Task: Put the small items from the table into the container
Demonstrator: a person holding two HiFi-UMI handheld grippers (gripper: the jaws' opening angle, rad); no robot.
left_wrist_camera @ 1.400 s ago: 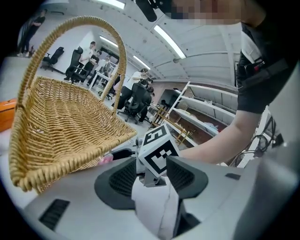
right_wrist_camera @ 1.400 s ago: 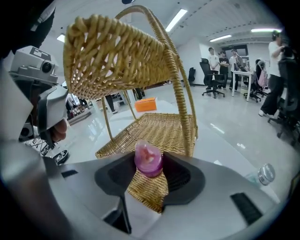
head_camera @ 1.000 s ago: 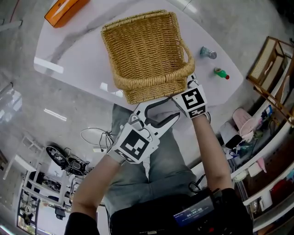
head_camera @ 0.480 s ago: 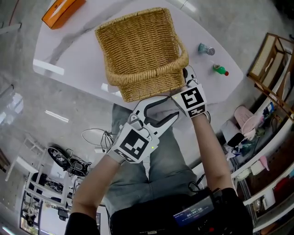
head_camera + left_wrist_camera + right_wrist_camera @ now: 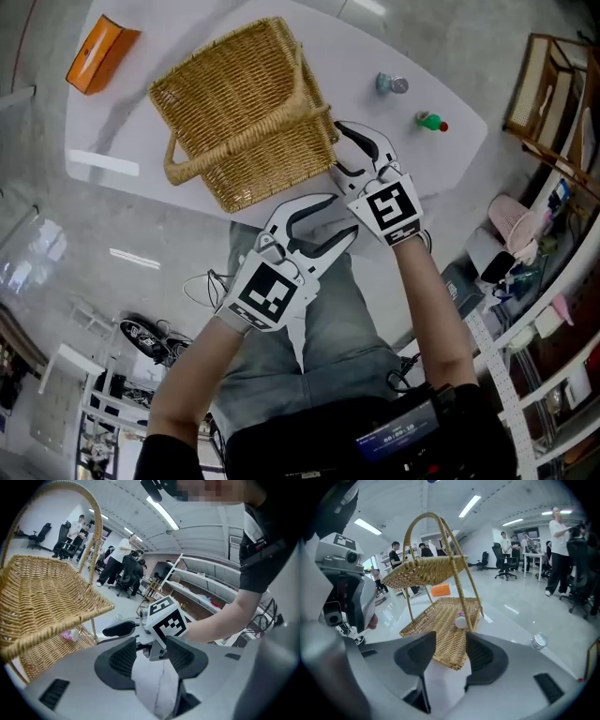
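Lying on its side on the table, basket held one small pink-capped bottle; grey can and green bottle sat outside on tabletop. Left gripper and right gripper both gaped wide, empty.

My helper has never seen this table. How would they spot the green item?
On the white table, look right of the wicker basket. Two small items lie there in the open. It is the green bottle with the red end, not the silvery can beside it.
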